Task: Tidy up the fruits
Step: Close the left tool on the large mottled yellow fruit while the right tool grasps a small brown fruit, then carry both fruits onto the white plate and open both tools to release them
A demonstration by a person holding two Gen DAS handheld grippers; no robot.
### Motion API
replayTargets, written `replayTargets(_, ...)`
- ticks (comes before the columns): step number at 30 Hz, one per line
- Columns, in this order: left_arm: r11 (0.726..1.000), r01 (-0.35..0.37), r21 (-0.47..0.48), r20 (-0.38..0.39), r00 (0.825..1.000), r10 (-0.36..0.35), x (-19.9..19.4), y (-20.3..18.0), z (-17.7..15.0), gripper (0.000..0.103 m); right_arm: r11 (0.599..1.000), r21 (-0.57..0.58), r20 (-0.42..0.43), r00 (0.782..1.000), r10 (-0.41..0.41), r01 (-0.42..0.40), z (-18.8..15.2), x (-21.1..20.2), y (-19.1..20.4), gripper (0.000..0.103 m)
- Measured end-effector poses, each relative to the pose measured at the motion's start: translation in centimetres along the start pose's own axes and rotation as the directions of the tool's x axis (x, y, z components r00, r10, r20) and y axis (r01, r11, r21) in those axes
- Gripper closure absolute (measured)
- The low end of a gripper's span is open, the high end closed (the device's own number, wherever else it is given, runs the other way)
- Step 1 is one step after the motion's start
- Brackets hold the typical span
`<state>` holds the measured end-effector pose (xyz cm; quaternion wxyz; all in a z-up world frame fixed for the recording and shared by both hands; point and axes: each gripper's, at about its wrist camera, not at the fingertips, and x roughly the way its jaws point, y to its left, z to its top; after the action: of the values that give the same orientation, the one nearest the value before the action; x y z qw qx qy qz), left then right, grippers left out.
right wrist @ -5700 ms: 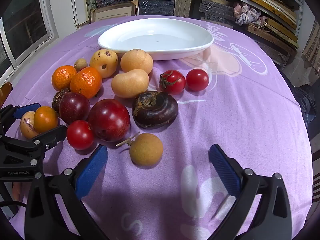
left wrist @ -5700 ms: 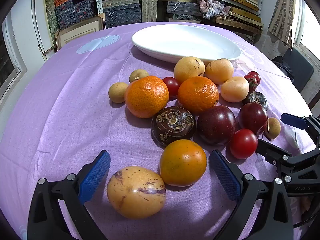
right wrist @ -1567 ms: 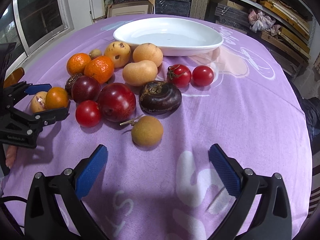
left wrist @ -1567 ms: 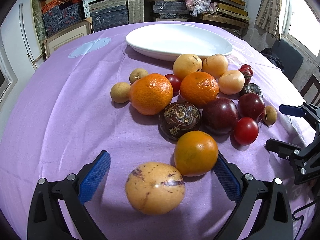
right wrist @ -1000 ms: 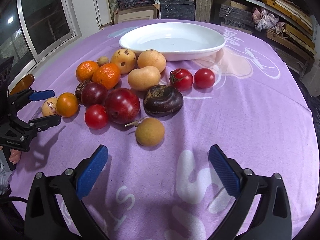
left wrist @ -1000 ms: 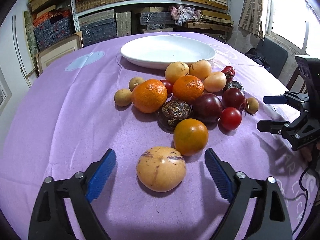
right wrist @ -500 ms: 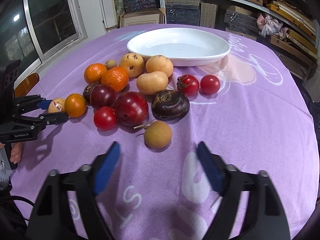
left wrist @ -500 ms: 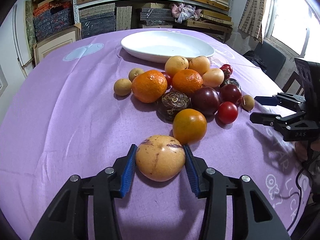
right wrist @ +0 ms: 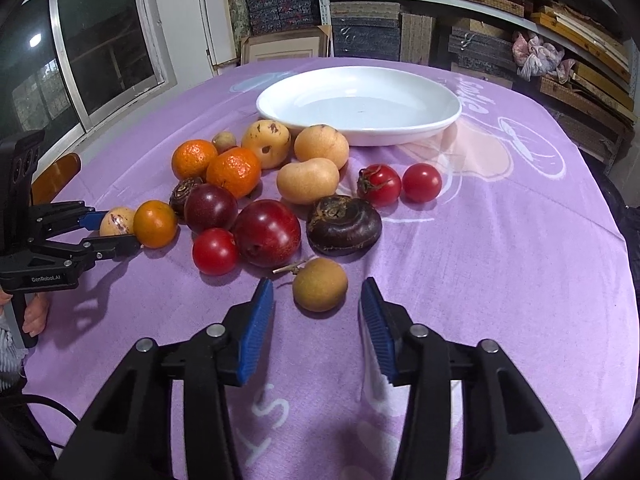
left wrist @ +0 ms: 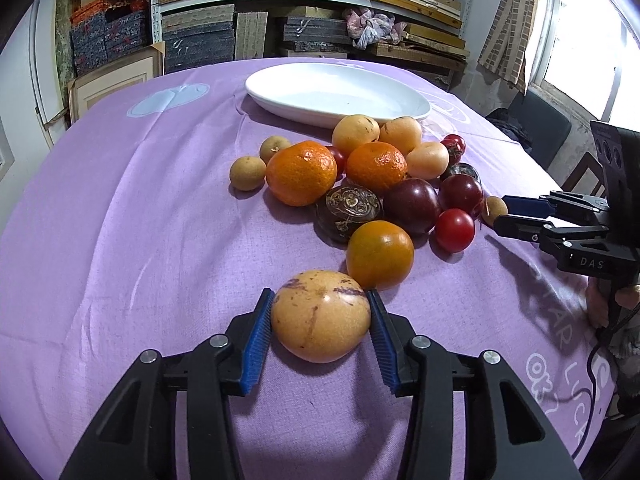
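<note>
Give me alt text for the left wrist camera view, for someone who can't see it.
The left gripper is shut on a yellow, purple-streaked fruit on a purple tablecloth. Beyond it lie oranges, plums and tomatoes, then an empty white plate; the right gripper is at the right edge.

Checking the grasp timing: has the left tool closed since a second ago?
Yes. The left tool was spread wide a second ago; now its pads press both sides of the speckled yellow fruit, which sits beside the same orange.
</note>
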<state>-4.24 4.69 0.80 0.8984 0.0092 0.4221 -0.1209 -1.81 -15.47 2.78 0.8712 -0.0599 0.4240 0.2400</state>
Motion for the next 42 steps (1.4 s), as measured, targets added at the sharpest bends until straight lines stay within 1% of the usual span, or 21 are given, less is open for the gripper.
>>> replayTargets(1, 1.0, -0.001, 0.0, 0.0, 1.0, 0.001, 0.0, 0.0, 0.1, 0.056, 1.0, -0.004, -0.009, 1.0, 0.002, -0.002, 0.0, 0.2, 0.1, 0.073)
replayTargets(2, 1.0, -0.001, 0.0, -0.001, 1.0, 0.001, 0.0, 0.0, 0.1, 0.056, 1.0, -0.003, -0.017, 1.0, 0.008, -0.008, 0.1, 0.4, 0.1, 0.074)
replayTargets(5, 1.0, -0.003, 0.001, -0.001, 1.0, 0.003, 0.0, 0.0, 0.1, 0.056, 1.0, 0.005, -0.03, 0.999, 0.012, -0.012, 0.4, 0.9, 0.0, 0.074)
replayTargets(7, 1.0, -0.003, 0.001, -0.001, 1.0, 0.003, 0.1, 0.0, 0.1, 0.056, 1.0, 0.009, -0.035, 0.999, 0.021, -0.021, 0.5, 1.2, 0.0, 0.07)
replayTargets(8, 1.0, -0.003, 0.001, -0.001, 1.0, 0.003, 0.1, 0.0, 0.1, 0.056, 0.999, 0.009, -0.035, 0.999, 0.036, -0.036, 0.7, 1.3, 0.0, 0.064)
replayTargets(11, 1.0, 0.001, -0.003, 0.0, 1.0, -0.001, 0.1, 0.1, 0.1, 0.056, 1.0, 0.001, -0.035, 0.999, 0.027, -0.027, 0.8, 1.5, 0.1, 0.063)
replayTargets(12, 1.0, 0.002, -0.004, 0.001, 1.0, -0.002, 0.0, 0.1, 0.1, 0.056, 1.0, -0.001, -0.034, 0.999, 0.024, -0.024, 0.8, 1.5, 0.2, 0.066)
replayTargets(13, 1.0, 0.002, -0.006, 0.001, 1.0, -0.002, 0.0, 0.1, 0.1, 0.056, 1.0, 0.003, -0.032, 0.999, 0.026, -0.026, 0.8, 1.5, 0.1, 0.074)
replayTargets(15, 1.0, -0.001, -0.015, 0.014, 1.0, 0.002, -0.3, 0.2, 0.0, 0.057, 0.998, 0.032, -0.027, 0.998, 0.058, -0.058, 0.7, 1.4, -0.5, 0.075)
replayTargets(17, 1.0, -0.013, -0.017, 0.037, 0.999, 0.013, -0.7, 0.2, 0.0, 0.057, 0.996, 0.062, -0.018, 0.997, 0.069, -0.068, 0.7, 1.3, -1.1, 0.075)
replayTargets(21, 0.999, 0.014, -0.038, 0.069, 0.998, -0.012, -2.2, 0.2, 0.4, 0.057, 0.995, 0.069, 0.003, 0.998, 0.068, -0.068, 0.6, 0.8, -1.3, 0.075)
replayTargets(23, 0.999, 0.019, -0.04, 0.081, 0.997, -0.015, -2.8, 0.2, 1.4, 0.057, 0.997, 0.056, 0.019, 0.998, 0.058, -0.059, 0.6, 0.3, -1.2, 0.075)
replayTargets(24, 0.999, 0.011, -0.032, 0.086, 0.996, -0.008, -3.0, 0.1, 2.2, 0.057, 0.998, 0.045, 0.025, 0.999, 0.047, -0.048, 0.6, 0.1, -1.1, 0.075)
replayTargets(27, 1.0, -0.017, 0.005, 0.104, 0.994, 0.016, -3.1, -0.4, 5.6, 0.057, 0.998, 0.043, 0.051, 0.997, 0.049, -0.051, 1.7, -1.3, -1.3, 0.075)
replayTargets(29, 1.0, -0.017, 0.018, 0.118, 0.993, 0.015, -2.6, -0.8, 8.5, 0.057, 0.999, 0.035, 0.09, 0.995, 0.029, -0.032, 3.6, -2.6, -1.7, 0.075)
replayTargets(32, 0.999, -0.034, 0.033, 0.133, 0.991, 0.03, -0.8, -1.6, 12.2, 0.057, 0.999, 0.035, 0.149, 0.989, -0.012, 0.007, 7.8, -3.7, -2.7, 0.075)
replayTargets(34, 0.999, -0.041, 0.028, 0.131, 0.991, 0.037, 1.2, -1.8, 14.6, 0.057, 0.998, 0.05, 0.167, 0.985, -0.037, 0.029, 10.7, -2.9, -3.5, 0.075)
replayTargets(36, 0.999, -0.044, 0.018, 0.101, 0.994, 0.042, 3.8, -1.7, 16.2, 0.057, 0.997, 0.067, 0.163, 0.985, -0.058, 0.047, 12.8, -0.9, -4.3, 0.075)
replayTargets(39, 0.999, -0.043, -0.022, 0.047, 0.998, 0.044, 7.6, -0.7, 17.6, 0.057, 0.993, 0.104, 0.111, 0.992, -0.067, 0.055, 14.4, 3.4, -5.6, 0.075)
replayTargets(42, 0.998, -0.03, -0.054, 0.002, 1.0, 0.03, 10.0, 0.5, 18.3, 0.057, 0.99, 0.128, 0.077, 0.995, -0.065, 0.055, 15.0, 6.4, -6.5, 0.075)
